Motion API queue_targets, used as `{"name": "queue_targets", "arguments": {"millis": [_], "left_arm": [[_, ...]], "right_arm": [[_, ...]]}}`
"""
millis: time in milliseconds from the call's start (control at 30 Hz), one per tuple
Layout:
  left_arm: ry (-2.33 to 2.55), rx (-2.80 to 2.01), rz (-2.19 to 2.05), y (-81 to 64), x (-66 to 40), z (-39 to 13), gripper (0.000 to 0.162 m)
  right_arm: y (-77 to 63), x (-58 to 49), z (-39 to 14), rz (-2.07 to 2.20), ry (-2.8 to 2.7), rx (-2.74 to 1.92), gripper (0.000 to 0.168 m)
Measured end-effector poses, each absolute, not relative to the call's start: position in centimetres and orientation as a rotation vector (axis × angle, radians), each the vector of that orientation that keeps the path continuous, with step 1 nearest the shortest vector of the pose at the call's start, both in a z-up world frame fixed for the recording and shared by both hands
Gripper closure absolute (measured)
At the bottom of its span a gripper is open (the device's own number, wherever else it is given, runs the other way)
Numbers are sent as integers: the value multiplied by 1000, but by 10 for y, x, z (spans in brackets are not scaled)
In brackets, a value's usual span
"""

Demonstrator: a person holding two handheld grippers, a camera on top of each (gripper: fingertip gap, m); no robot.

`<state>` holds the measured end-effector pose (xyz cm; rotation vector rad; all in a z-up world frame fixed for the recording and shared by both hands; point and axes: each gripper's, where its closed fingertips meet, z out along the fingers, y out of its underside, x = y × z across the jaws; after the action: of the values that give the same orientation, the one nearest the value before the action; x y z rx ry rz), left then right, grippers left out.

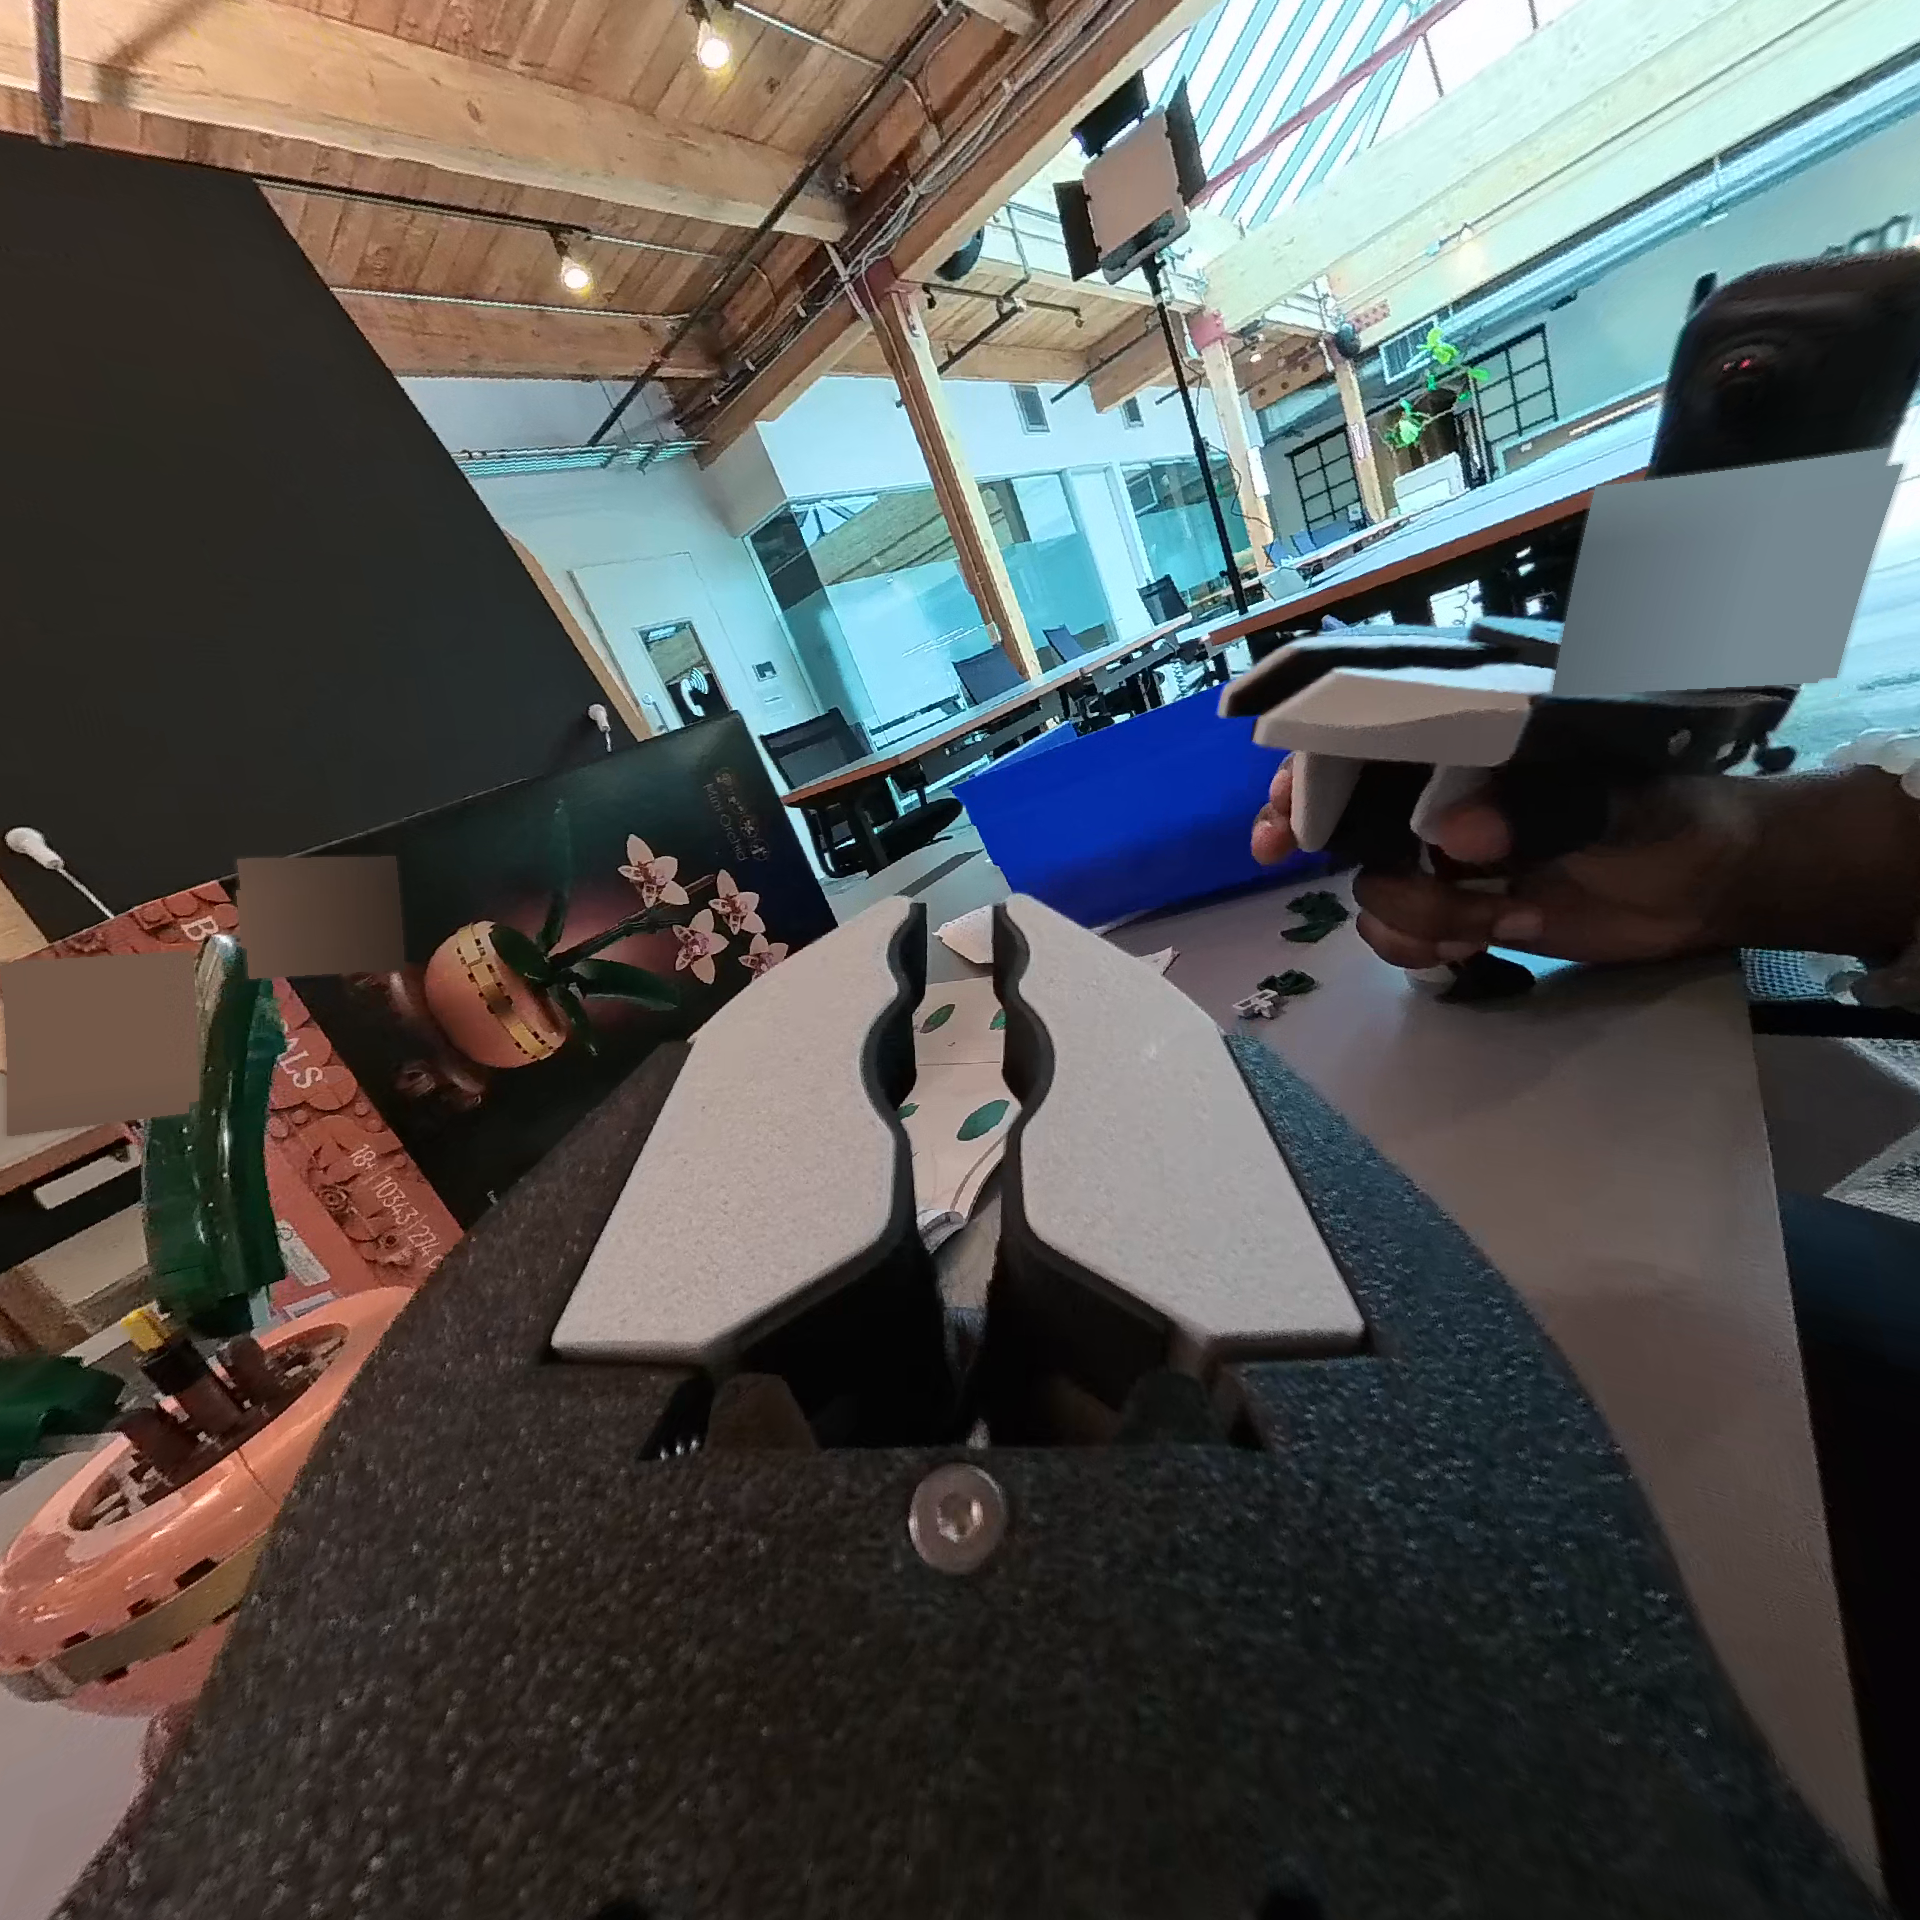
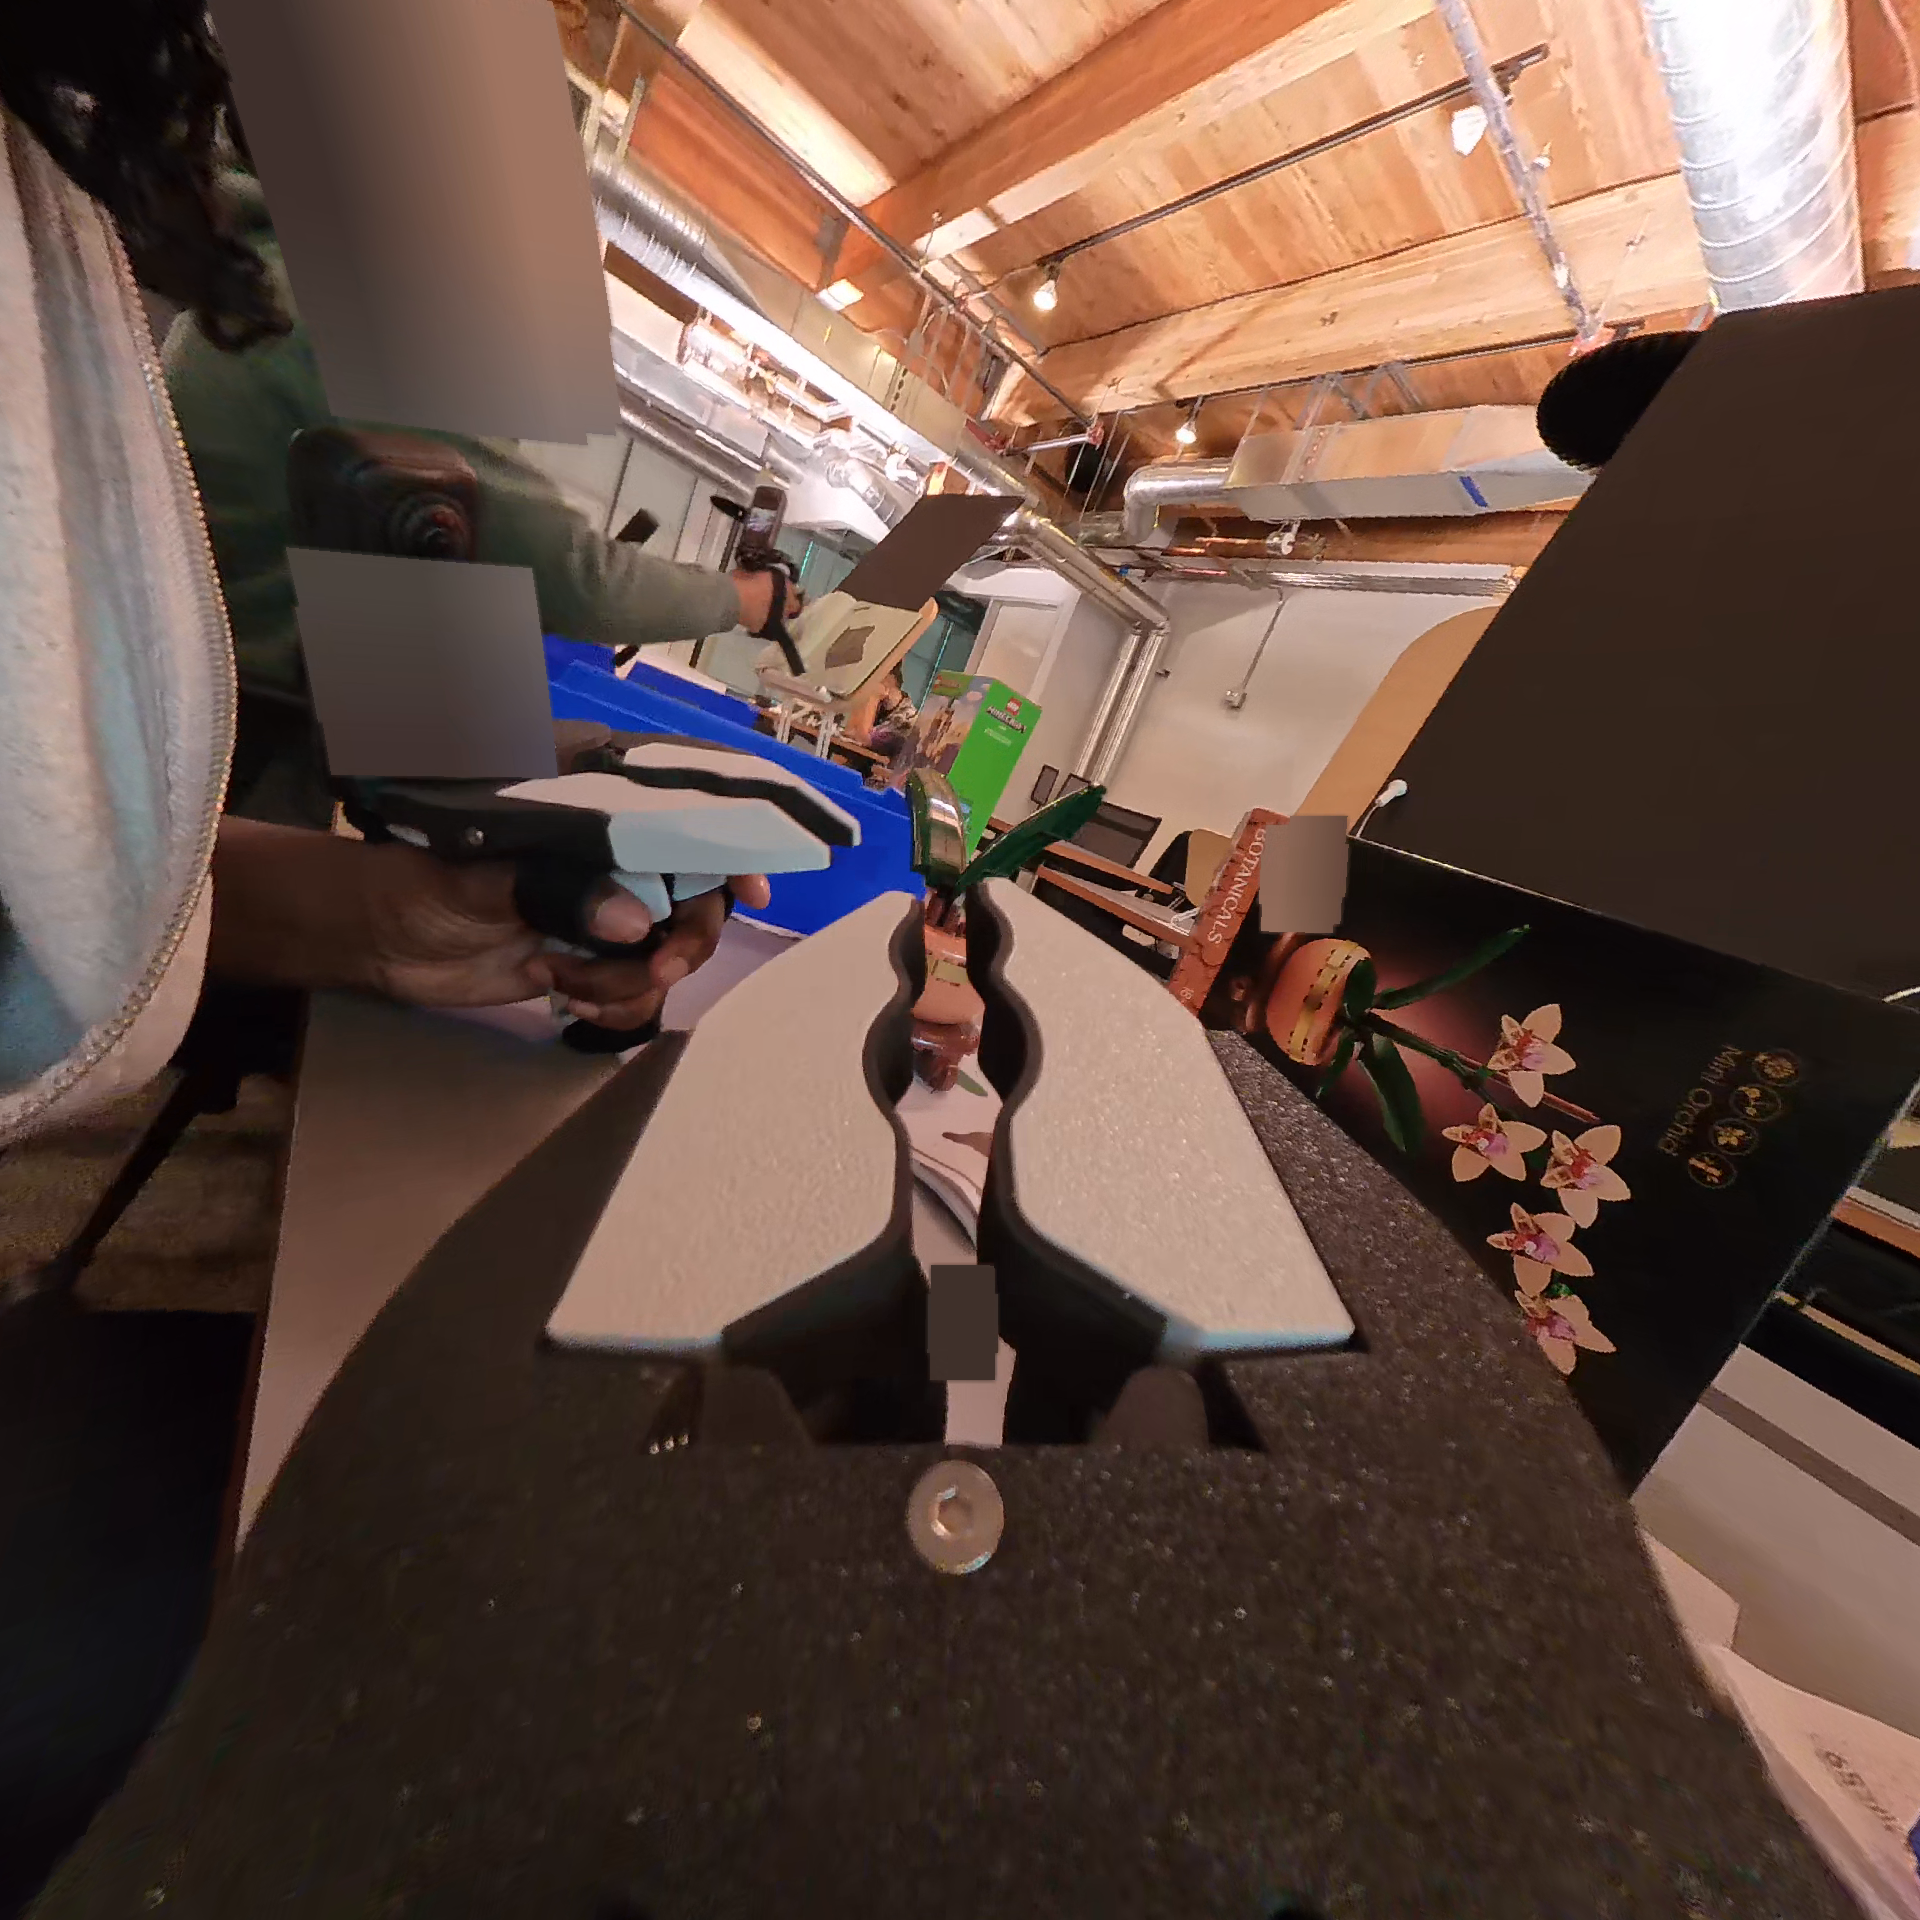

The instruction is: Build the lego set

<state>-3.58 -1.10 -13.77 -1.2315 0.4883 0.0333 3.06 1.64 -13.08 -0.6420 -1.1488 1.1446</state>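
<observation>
A pink lego pot (image 1: pixel 156 1475) with brown pieces inside and tall dark green leaves (image 1: pixel 213 1132) stands at the left of the grey table (image 1: pixel 1507 1195). My left gripper (image 1: pixel 958 920) hovers low to the pot's right, jaws almost together and holding nothing. An instruction booklet (image 1: pixel 961 1122) shows through the slit. My right gripper (image 1: pixel 1242 701) is held by a hand at the far right, fingers together and empty. In the right wrist view my right gripper (image 2: pixel 948 904) points at the pot (image 2: pixel 945 997) and leaves (image 2: pixel 1023 836). The left gripper (image 2: pixel 842 831) is at the left.
The dark set box (image 1: pixel 582 966) with a flower picture leans behind the pot, and also shows in the right wrist view (image 2: pixel 1538 1122). A blue bin (image 1: pixel 1122 821) stands at the back. Small loose dark green pieces (image 1: pixel 1314 914) lie near the right hand. White paper (image 2: pixel 1849 1766) lies at the near right. The tips of one gripper are about 8 centimeters away from the tips of the other.
</observation>
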Motion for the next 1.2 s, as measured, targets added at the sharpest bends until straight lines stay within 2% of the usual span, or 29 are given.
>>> {"name": "queue_targets", "arguments": {"millis": [400, 667, 967, 1200], "left_arm": [[320, -1203, -28, -14, -59, -127, 152], [-6, -1151, -268, -19, -103, -119, 151], [497, -1130, -219, -29, -24, -125, 152], [455, -1141, -374, -28, -26, -123, 151]], "right_arm": [[19, 32, -129, 1136, -1121, -648, 162], [11, 41, -123, 1286, -1107, -613, 161], [-27, 36, -139, 1313, -1329, -509, 159], [-34, 29, -148, 1221, -1398, -487, 158]]}}
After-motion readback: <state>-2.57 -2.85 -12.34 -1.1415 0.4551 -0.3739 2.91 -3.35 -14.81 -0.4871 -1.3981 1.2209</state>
